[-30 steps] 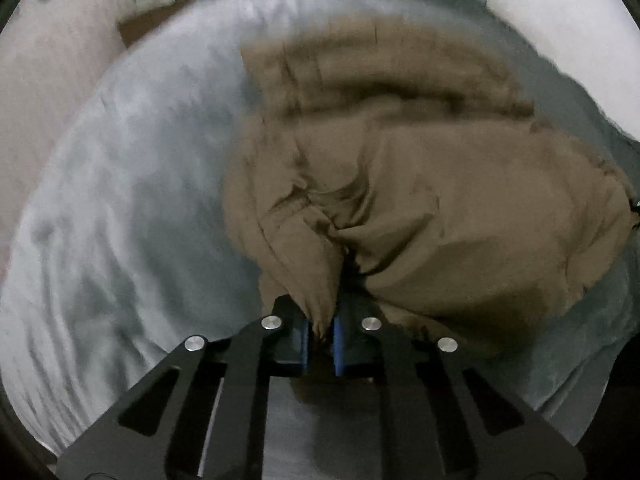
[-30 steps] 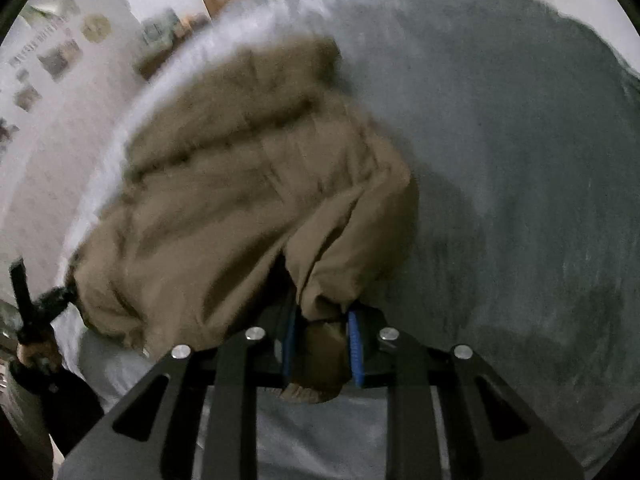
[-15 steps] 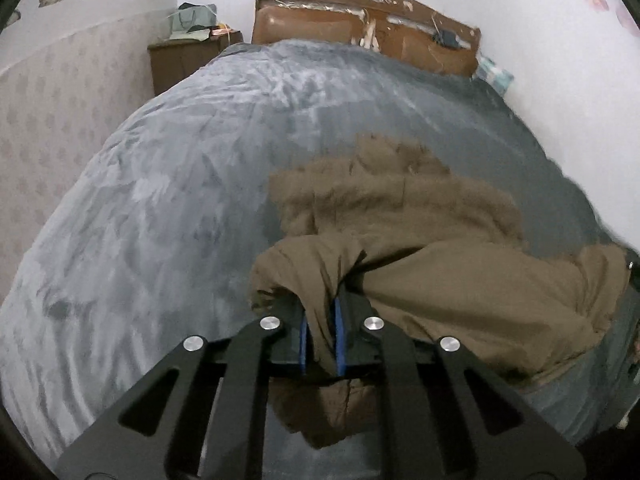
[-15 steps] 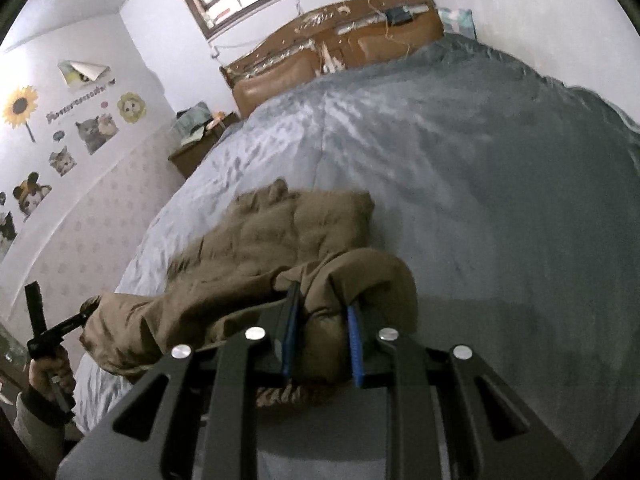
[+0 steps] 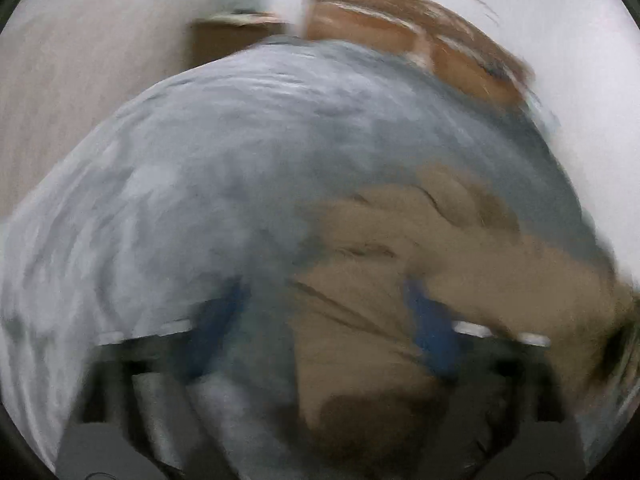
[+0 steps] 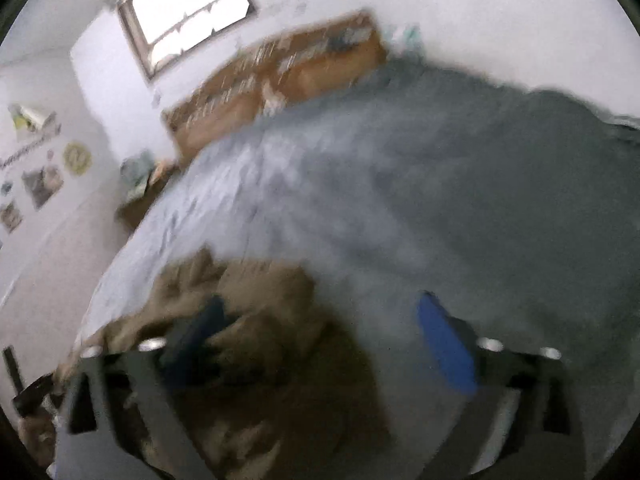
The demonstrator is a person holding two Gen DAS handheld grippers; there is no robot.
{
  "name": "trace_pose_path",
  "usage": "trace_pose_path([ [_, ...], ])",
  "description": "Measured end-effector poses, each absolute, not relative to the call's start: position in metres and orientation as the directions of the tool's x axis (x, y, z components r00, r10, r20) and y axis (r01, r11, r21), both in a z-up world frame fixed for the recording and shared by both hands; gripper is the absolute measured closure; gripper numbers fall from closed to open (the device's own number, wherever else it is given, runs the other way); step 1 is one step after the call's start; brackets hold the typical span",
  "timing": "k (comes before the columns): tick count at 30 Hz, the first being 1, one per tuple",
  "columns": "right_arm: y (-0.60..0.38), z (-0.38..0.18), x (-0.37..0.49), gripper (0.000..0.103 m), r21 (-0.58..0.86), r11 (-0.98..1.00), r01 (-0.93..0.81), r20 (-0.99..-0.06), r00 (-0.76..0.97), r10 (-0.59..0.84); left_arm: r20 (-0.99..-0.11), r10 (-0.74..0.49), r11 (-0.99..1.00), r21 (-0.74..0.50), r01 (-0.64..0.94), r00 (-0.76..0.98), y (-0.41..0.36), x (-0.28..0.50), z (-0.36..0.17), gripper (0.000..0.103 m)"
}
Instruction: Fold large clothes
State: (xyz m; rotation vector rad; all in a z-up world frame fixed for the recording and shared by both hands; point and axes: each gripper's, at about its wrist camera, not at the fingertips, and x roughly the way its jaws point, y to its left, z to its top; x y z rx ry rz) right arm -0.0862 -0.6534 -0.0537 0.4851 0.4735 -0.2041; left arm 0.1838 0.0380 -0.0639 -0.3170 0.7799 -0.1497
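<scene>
Both views are motion-blurred. A large brown padded coat (image 5: 420,280) lies bunched on the grey bedspread (image 5: 208,168). My left gripper (image 5: 324,320) is open, its blue pads (image 5: 432,332) wide apart over the coat's near edge. In the right wrist view the coat (image 6: 256,320) lies at lower left. My right gripper (image 6: 320,336) is open too, its pads (image 6: 444,344) spread above the coat's edge and the bedspread (image 6: 440,184). Neither gripper holds cloth.
A wooden headboard (image 6: 280,76) stands at the far end of the bed under a window (image 6: 188,12). A nightstand (image 5: 232,36) sits by the left wall, which carries stickers (image 6: 44,180). The left hand and its gripper show at lower left (image 6: 28,396).
Both grippers have opened and let go of the coat folds they held. Both cameras have tilted up and are moving fast, so the frames are blurred.
</scene>
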Motion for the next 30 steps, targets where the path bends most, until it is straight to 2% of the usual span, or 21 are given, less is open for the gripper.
trace_pose_path([
  [1,-0.661,-0.051,-0.089,0.003,0.415,0.859,0.299,-0.474,0.877,-0.076,-0.649,-0.259,0.928,-0.374,-0.003,0.715,0.049,0.182,-0.062,0.003],
  [3,-0.677,-0.049,-0.095,0.003,0.448,0.828,0.337,-0.495,0.865,-0.084,-0.668,-0.207,0.939,-0.342,-0.048,0.715,0.061,0.180,-0.058,0.004],
  [5,-0.693,-0.052,-0.109,0.003,0.467,0.802,0.372,-0.507,0.856,-0.102,-0.705,-0.105,0.979,-0.199,-0.053,0.702,0.062,0.176,-0.060,0.004],
  [7,-0.706,-0.062,-0.121,0.003,0.438,0.793,0.424,-0.566,0.815,-0.122,-0.775,-0.033,0.997,-0.066,-0.028,0.631,0.063,0.171,-0.079,0.004],
  [9,-0.712,-0.079,-0.133,0.003,0.362,0.821,0.442,-0.633,0.763,-0.131,-0.841,-0.039,0.999,-0.032,0.022,0.540,0.063,0.159,-0.111,0.005],
  [11,-0.706,-0.096,-0.137,0.003,0.275,0.887,0.371,-0.689,0.719,-0.087,-0.884,-0.068,0.996,-0.030,0.089,0.463,0.060,0.153,-0.131,0.008],
  [14,-0.672,-0.123,-0.146,0.003,0.095,0.984,0.151,-0.733,0.679,-0.034,-0.909,-0.107,0.981,-0.031,0.193,0.403,0.046,0.145,-0.147,0.015],
  [16,-0.654,-0.135,-0.147,0.004,0.051,0.997,0.057,-0.769,0.639,0.003,-0.911,-0.116,0.976,-0.031,0.215,0.395,0.042,0.139,-0.145,0.021],
  [17,-0.646,-0.136,-0.148,0.004,0.018,0.999,0.033,-0.776,0.631,-0.007,-0.903,-0.107,0.975,-0.015,0.220,0.416,0.042,0.133,-0.140,0.024],
  [19,-0.642,-0.130,-0.152,0.004,-0.038,0.998,0.047,-0.784,0.618,-0.059,-0.879,-0.086,0.982,0.006,0.191,0.469,0.050,0.119,-0.125,0.024],
  [22,-0.655,-0.122,-0.168,0.004,-0.009,0.990,0.139,-0.807,0.584,-0.090,-0.844,-0.122,0.991,-0.074,0.112,0.522,0.076,0.094,-0.105,0.021],
  [25,-0.660,-0.119,-0.200,0.004,0.071,0.984,0.166,-0.798,0.601,-0.044,-0.829,-0.199,0.980,-0.185,0.079,0.522,0.097,0.066,-0.099,0.019],
  [27,-0.658,-0.122,-0.225,0.004,0.137,0.976,0.167,-0.789,0.615,0.006,-0.838,-0.213,0.977,-0.183,0.109,0.502,0.097,0.053,-0.103,0.019],
  [30,-0.643,-0.120,-0.246,0.004,0.186,0.977,0.105,-0.767,0.638,0.077,-0.851,-0.192,0.976,-0.115,0.183,0.489,0.086,0.041,-0.106,0.022],
])
